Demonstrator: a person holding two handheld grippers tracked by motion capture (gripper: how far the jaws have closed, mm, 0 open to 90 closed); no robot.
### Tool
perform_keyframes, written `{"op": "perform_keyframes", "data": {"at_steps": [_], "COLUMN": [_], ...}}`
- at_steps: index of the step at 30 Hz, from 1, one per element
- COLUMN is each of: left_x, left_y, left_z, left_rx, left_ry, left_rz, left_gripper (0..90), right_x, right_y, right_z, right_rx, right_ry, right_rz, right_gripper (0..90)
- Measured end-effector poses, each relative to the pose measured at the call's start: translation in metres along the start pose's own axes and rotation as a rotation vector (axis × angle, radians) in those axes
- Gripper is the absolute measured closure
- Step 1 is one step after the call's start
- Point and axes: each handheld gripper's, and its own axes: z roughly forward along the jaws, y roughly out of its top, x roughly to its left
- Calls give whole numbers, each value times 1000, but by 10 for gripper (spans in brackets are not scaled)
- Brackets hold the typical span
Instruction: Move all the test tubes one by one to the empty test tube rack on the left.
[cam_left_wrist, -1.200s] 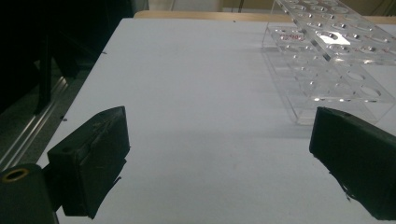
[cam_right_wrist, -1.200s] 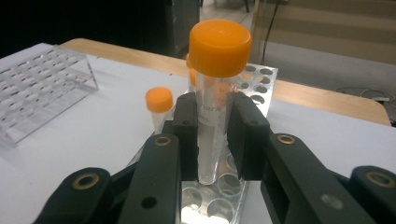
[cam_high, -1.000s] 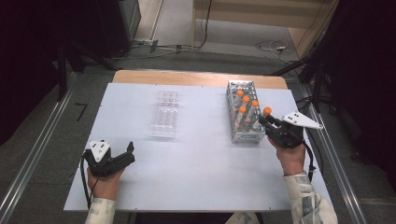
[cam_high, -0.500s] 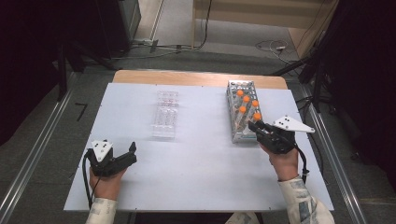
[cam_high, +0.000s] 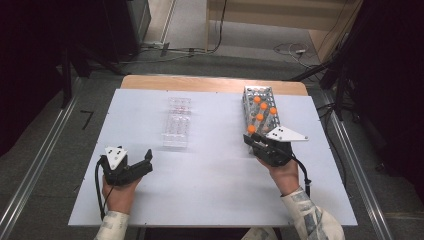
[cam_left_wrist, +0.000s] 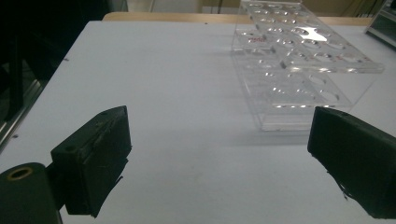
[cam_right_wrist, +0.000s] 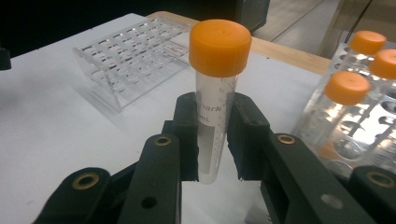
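Observation:
My right gripper (cam_right_wrist: 212, 140) is shut on a clear tube with an orange cap (cam_right_wrist: 215, 88), held upright above the white table. In the high view this tube (cam_high: 251, 129) and the right gripper (cam_high: 255, 141) sit just in front of a metal-looking rack (cam_high: 260, 100) holding several orange-capped tubes. A clear plastic rack (cam_high: 177, 122) with no tubes in it stands mid-table, seen close ahead as the clear rack (cam_left_wrist: 303, 60) in the left gripper view. My left gripper (cam_high: 145, 161) rests near the front left with jaws open and nothing between them (cam_left_wrist: 219, 163).
The white table (cam_high: 215, 190) has a wooden strip along its far edge. Grey floor, cables and dark equipment lie beyond it. Metal rails run along both sides of the table.
My right gripper, with the tube in it, has moved left and toward the front, away from the rack's right side. The left gripper has stayed in place.

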Motion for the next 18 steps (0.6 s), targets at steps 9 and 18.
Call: {"op": "perform_keyframes", "data": {"at_steps": [9,18], "left_x": [-26,-52], "left_y": [11,25], "left_z": [3,7], "left_rx": [-9,-5], "left_ry": [-77,-175], "left_rz": [10,60], "left_gripper": [88,134], "right_x": [11,21], "right_y": [-1,4], "right_z": [21,35], "right_rx": [29,36], "right_ry": [17,26], "right_rz": [-11,-28], "right_gripper": [721,720]}}
